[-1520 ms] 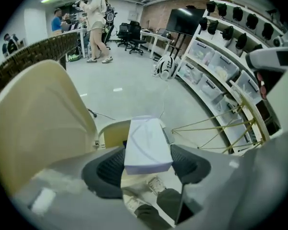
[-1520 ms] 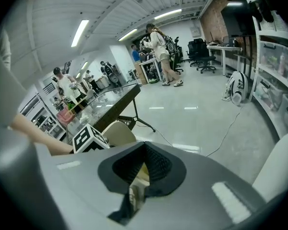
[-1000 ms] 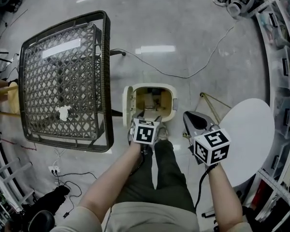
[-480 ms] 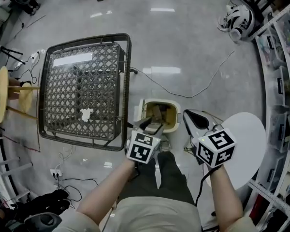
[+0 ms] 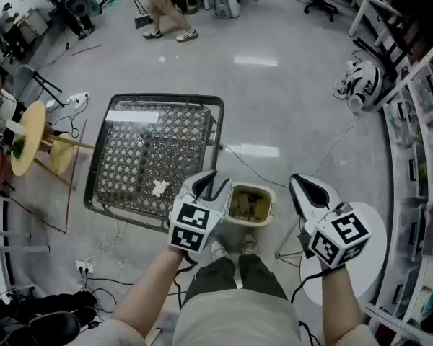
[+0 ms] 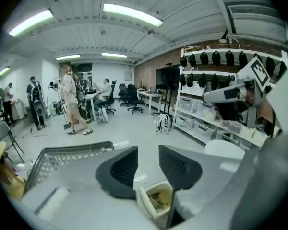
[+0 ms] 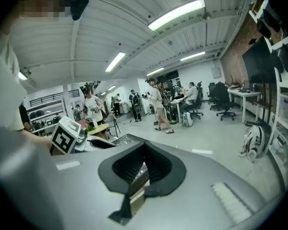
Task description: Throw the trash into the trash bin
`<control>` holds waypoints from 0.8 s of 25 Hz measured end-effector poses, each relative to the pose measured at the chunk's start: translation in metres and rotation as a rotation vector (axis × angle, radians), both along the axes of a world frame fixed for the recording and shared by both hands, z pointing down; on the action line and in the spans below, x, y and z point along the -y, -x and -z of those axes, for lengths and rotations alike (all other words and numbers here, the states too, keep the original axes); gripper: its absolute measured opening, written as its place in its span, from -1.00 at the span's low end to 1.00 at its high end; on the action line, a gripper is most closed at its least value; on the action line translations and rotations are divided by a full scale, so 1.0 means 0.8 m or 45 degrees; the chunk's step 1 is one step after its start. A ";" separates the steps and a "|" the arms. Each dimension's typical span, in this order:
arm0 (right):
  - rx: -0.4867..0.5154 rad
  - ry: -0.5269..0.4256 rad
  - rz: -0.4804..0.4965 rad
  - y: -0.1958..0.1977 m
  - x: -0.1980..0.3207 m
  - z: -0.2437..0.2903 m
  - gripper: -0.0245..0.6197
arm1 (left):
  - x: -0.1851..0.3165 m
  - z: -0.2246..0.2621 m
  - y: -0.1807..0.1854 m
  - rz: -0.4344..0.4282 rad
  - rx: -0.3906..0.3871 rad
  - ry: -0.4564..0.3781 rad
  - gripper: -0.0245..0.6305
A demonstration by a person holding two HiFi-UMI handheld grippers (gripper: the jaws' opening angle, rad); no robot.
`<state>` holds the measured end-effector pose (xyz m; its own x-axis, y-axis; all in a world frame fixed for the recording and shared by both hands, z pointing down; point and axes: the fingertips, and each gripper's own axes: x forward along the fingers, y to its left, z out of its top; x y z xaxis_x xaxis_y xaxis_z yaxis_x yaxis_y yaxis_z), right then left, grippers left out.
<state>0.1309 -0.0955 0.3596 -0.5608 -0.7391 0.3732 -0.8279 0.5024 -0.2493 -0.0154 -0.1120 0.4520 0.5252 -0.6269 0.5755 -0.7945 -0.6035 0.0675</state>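
The trash bin (image 5: 271,205) stands open on the floor, a cream box with brownish trash (image 5: 249,204) lying inside it. The person's shoes (image 5: 217,250) are on the floor just on the near side of the bin.

The left hand-held gripper (image 5: 211,182) is held in the air over the bin's left edge as the head view shows it. Its jaws have just been closing but stand a moderate gap apart, and nothing is between them. In the left gripper view the open bin shows through that gap, below the pads.

The right hand-held gripper (image 5: 304,187) hangs to the right of the bin, apart from it. Its jaws are fully together. In the right gripper view a thin tan sliver shows in the slit under the meeting pads. It may be only something beyond the jaws, and I cannot tell whether anything is pinched there.

Left of the bin, and nearly touching it at one corner in the head view, is a dark lattice counter (image 5: 130,153). A white crumpled scrap (image 5: 159,188) lies on the part of its top nearest the bin. A thin cable (image 5: 303,170) runs over the floor beyond the bin.
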 end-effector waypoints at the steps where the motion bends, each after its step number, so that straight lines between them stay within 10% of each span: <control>1: -0.002 -0.032 0.016 0.004 0.001 0.017 -0.91 | 0.002 0.022 0.009 0.017 -0.004 -0.039 -0.49; 20: 0.059 -0.334 0.343 0.090 -0.035 0.173 -0.91 | -0.064 0.233 0.116 0.225 0.000 -0.480 -0.62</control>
